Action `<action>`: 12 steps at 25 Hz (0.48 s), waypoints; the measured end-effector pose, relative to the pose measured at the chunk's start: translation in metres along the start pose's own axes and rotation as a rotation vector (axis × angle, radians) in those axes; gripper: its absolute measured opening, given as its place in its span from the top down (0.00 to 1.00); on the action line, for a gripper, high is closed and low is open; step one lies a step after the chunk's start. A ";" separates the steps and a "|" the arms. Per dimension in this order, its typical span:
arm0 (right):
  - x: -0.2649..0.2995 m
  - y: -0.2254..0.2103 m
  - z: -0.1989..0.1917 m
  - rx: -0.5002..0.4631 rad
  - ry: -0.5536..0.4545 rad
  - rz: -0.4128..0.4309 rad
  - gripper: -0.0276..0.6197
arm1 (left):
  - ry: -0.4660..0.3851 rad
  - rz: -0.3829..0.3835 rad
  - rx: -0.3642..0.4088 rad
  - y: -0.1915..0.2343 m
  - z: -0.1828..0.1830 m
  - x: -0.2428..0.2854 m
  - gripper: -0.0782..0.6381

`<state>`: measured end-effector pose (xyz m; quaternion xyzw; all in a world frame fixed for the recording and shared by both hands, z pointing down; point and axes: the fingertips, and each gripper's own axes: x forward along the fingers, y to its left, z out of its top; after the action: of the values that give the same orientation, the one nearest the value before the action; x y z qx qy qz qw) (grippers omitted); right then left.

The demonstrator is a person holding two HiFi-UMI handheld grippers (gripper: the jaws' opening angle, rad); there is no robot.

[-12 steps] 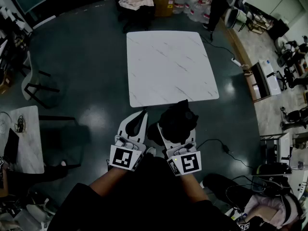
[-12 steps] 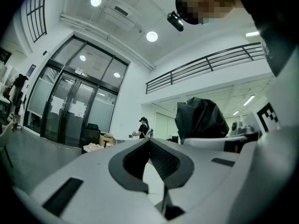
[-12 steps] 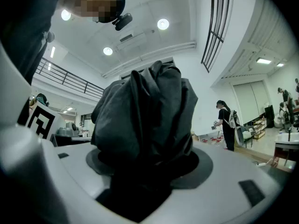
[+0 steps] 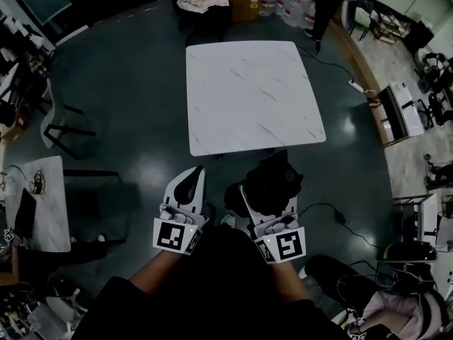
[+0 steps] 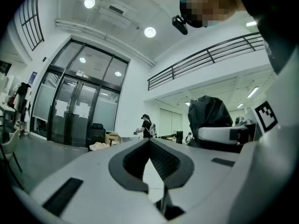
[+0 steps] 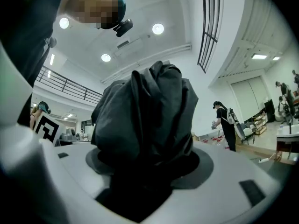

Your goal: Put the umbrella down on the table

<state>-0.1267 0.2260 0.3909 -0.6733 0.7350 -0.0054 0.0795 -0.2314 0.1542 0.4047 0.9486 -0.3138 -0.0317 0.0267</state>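
Observation:
A folded black umbrella sits bunched between the jaws of my right gripper, which is shut on it. In the right gripper view the umbrella fills the middle and hides the gap between the jaws of the gripper. My left gripper is beside it on the left, shut with nothing in it. Its tips meet in the left gripper view, where the umbrella shows at the right. The white marble table lies just ahead. Both grippers hover short of its near edge, over the dark floor.
Dark chairs and a small marble table stand at the left. A cable trails on the floor at the right. A cardboard box and a person are beyond the table. Desks line the right side.
Both grippers sit slightly lower in the head view than before. The umbrella stays in the right gripper and the left stays shut.

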 end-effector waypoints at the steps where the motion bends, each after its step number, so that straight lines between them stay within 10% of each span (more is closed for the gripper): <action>1: -0.003 -0.006 -0.001 0.018 0.002 -0.013 0.46 | 0.009 -0.005 0.002 -0.003 -0.002 0.002 0.87; 12: -0.005 -0.078 -0.001 0.006 0.018 -0.116 0.46 | 0.053 -0.084 0.004 -0.027 -0.025 0.065 0.87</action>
<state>-0.0493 0.2239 0.4009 -0.7144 0.6955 -0.0183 0.0745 -0.1612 0.1374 0.4246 0.9615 -0.2730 -0.0072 0.0319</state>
